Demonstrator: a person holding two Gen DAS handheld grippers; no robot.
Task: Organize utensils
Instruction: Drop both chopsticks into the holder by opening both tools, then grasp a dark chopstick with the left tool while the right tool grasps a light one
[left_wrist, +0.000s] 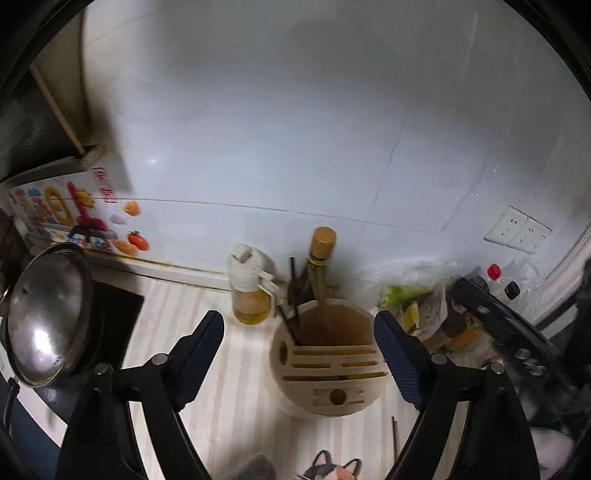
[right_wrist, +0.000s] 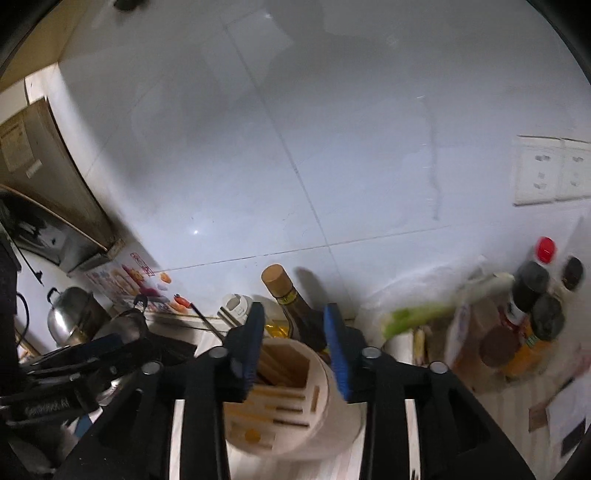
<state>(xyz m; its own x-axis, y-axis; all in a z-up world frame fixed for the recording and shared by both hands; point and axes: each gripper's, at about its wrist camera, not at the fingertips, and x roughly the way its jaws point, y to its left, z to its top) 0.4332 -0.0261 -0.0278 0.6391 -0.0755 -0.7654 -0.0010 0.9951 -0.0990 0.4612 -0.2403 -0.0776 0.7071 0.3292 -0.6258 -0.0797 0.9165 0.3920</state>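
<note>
Fingers of the left gripper (left_wrist: 299, 354) stand wide apart with nothing pressed between them; the round wooden utensil holder (left_wrist: 328, 373) sits in the gap on the striped counter (left_wrist: 236, 398), touching neither pad. Fingers of the right gripper (right_wrist: 295, 350) are partly parted and straddle the same utensil holder (right_wrist: 317, 417) above its rim; whether the pads touch it cannot be told through the blur. Wooden and dark chopsticks (left_wrist: 295, 295) stand upright in the holder's open well. At 12 o'clock of the holder, against the white tiled wall (left_wrist: 295, 129), stands a dark bottle with a tan cap (left_wrist: 323, 243); at 11 o'clock, an oil dispenser (left_wrist: 251, 291). At 9 o'clock lies a steel pot lid (left_wrist: 44, 314). At 3 o'clock, condiment bottles (right_wrist: 532, 317) and bagged greens (right_wrist: 424, 314) crowd the counter.
</note>
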